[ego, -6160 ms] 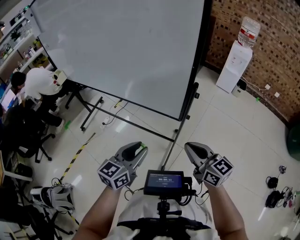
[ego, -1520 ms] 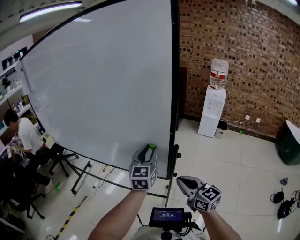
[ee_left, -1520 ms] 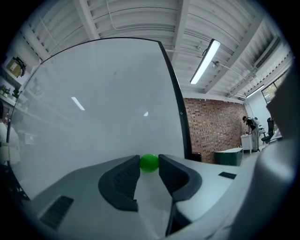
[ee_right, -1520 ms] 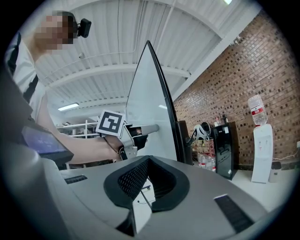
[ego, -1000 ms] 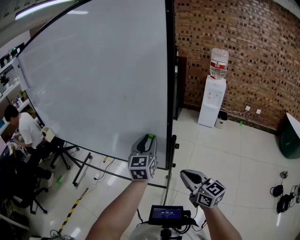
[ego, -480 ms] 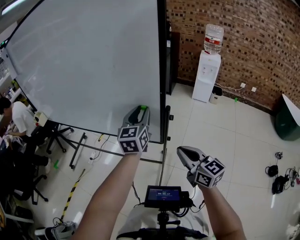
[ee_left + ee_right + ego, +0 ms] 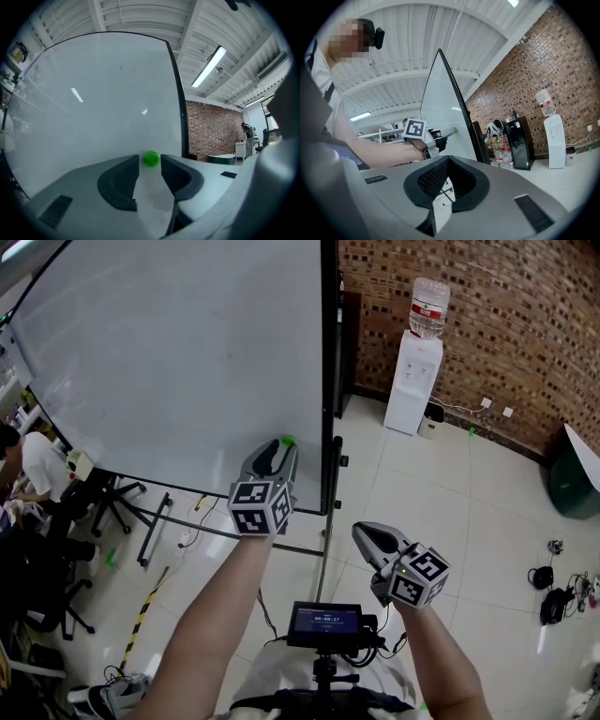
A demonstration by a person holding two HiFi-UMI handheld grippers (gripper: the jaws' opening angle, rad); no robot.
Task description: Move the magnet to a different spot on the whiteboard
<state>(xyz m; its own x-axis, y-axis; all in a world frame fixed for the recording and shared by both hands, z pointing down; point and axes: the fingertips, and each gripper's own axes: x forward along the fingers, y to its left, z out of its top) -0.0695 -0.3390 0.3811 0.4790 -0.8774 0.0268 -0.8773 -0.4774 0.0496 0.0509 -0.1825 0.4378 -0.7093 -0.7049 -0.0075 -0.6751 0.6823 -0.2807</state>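
The whiteboard [image 7: 169, 362] stands upright on a wheeled frame. A small green round magnet [image 7: 287, 441] sticks to it near the lower right corner. My left gripper [image 7: 279, 450] reaches up to the board. In the left gripper view the magnet [image 7: 150, 158] sits between the tips of that gripper [image 7: 150, 165], whose jaws are opening, and thin gaps show beside the magnet. My right gripper [image 7: 361, 532] hangs lower, away from the board, shut with nothing in it. In the right gripper view its jaws [image 7: 448, 160] meet at the tips, and the left gripper [image 7: 436, 133] shows against the board.
A white water dispenser [image 7: 409, 381] stands against the brick wall [image 7: 506, 324] to the right of the board. The board's black frame legs [image 7: 159, 521] spread over the tiled floor. A seated person [image 7: 37, 465] is at the far left. Cables [image 7: 553, 577] and a dark bin [image 7: 574, 488] lie at the right.
The left gripper's jaws have spread around the green magnet, which stays on the board near its lower right corner. The head view has tilted down. The right gripper has hardly moved.
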